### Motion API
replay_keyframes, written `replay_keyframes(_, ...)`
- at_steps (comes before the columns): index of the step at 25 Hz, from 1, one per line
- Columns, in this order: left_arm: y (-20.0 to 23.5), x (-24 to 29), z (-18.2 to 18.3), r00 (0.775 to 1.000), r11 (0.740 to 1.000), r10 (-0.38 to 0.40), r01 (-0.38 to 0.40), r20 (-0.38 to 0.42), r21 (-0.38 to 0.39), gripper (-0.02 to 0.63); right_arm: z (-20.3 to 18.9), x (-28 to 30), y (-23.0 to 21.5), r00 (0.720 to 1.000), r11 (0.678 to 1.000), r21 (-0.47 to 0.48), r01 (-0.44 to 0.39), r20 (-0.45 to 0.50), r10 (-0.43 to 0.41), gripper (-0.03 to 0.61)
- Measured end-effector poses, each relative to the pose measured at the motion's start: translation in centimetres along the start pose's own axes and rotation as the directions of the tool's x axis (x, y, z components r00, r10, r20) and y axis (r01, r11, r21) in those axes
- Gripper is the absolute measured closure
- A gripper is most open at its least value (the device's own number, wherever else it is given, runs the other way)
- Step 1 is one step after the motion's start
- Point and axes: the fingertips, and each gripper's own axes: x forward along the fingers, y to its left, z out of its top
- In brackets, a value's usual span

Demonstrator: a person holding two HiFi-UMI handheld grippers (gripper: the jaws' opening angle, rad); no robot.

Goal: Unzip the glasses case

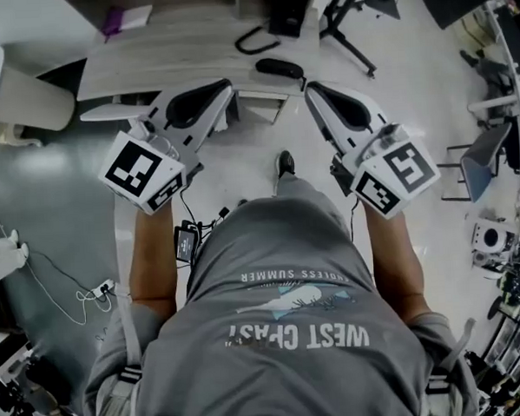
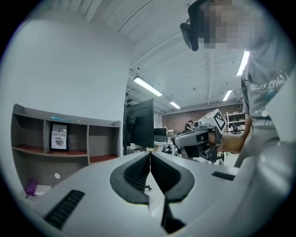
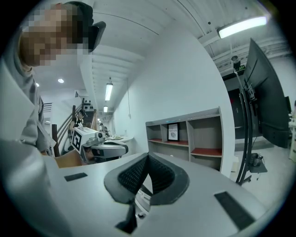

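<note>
Head view: the left gripper and right gripper hover short of the glasses case on the desk; the shirt print reads "WEST COAST". Left gripper view: jaws closed, empty; the shelf sign reads "NATURE". Right gripper view: jaws closed, empty.

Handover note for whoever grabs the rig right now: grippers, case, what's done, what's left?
Left hand-held gripper: jaws shut, nothing between them, held up in the air short of the table.
Right hand-held gripper: the same, shut and empty.
Glasses case: lies on the table ahead of both grippers; neither touches it.
Done: nothing that shows. The zip is too small in the head view to tell whether it is open or closed.
Left: probably everything. Bring both grippers to the case, steady it with one and pull the zip with the other.
</note>
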Motion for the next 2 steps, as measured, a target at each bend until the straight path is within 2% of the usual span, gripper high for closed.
replay_keyframes(2, -0.99, -0.41, 0.55, 1.0, 1.0, 0.0, 0.0, -0.001, 0.0, 0.614, 0.41, -1.08, 0.5, 1.0, 1.0, 0.0, 0.005, 0.001, -0.005, 0.571)
